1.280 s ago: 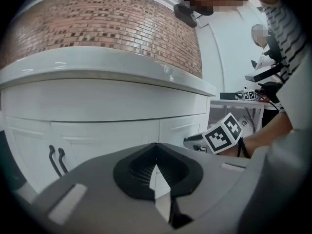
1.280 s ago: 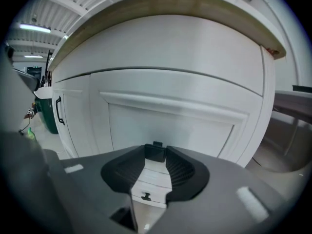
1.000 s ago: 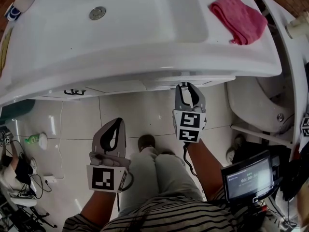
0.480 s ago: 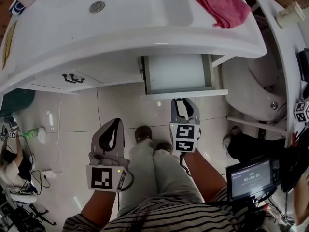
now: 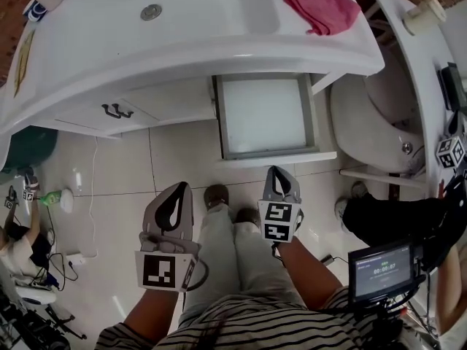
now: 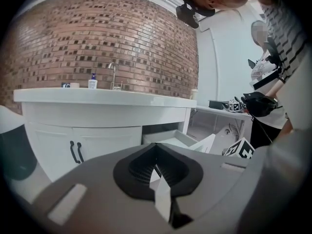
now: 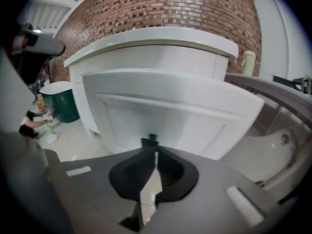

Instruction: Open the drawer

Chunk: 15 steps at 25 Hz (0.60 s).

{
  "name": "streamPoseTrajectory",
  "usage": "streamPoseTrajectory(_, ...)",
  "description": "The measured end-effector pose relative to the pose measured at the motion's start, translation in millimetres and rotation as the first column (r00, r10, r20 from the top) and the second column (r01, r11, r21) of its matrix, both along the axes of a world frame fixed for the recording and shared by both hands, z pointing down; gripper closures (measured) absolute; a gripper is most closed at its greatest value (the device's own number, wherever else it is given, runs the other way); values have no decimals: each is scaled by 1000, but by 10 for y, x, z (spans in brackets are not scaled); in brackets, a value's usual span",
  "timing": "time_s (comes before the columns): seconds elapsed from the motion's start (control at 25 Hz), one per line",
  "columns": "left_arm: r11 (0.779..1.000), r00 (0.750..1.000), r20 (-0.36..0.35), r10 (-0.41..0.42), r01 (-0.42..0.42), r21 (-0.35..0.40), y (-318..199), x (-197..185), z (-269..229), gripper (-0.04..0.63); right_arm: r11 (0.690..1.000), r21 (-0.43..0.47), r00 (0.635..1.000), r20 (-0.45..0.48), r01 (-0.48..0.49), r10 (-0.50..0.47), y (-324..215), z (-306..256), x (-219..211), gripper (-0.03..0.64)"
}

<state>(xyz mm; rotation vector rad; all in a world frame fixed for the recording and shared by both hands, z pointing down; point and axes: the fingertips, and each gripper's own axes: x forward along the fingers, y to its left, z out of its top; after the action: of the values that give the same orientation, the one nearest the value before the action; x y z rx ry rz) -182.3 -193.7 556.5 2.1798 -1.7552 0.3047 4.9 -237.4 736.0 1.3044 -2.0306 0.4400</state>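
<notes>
Vanity unit [image 5: 175,64]: white and glossy, with a basin set in the top and a pink cloth [image 5: 321,6] laid at its far right corner.

Drawer [image 5: 266,115]: found under the right part of the vanity unit, standing well out of its opening. The inside is seen from above and nothing is noted in it. The task is judged largely done. As an empty, rigid box it is expected to be light and stiff, and to travel only along its own line. Any sideways pull is likely to bind it.

Drawer front [image 7: 170,111]: a broad, smooth panel, judged too slippery and too wide to be pinched.

Left gripper [image 5: 179,187]: held low and back, well apart from the vanity unit. Its jaws are together and nothing is between them.

Right gripper [image 5: 282,170]: just in front of the drawer front. Its jaws are closing, only a narrow slit is left, and nothing is seen between the pads.

Pull [image 7: 149,140]: a small dark stub seen just past the right gripper's tips. Contact cannot be confirmed. This is judged the proper place to take hold, pinched squarely and drawn straight outward, and eased near full travel so the drawer is not tipped out.
</notes>
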Motion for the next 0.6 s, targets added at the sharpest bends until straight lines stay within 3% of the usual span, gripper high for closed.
streamPoseTrajectory(0.04,1000,1000,-2,0,0,-5,32,14,-9,580,1000,-20,1000,0,-9,9,61,26,44,617)
streamPoseTrajectory(0.24,1000,1000,-2,-3,3,-14,131,52,-274,580,999,-41,1000,25,6,-5,290,-252,22,615)
streamPoseTrajectory(0.6,999,999,35,-25,23,39,649,303,-1947,580,977,134,967,168,168,-190,692,-2705,-72,615)
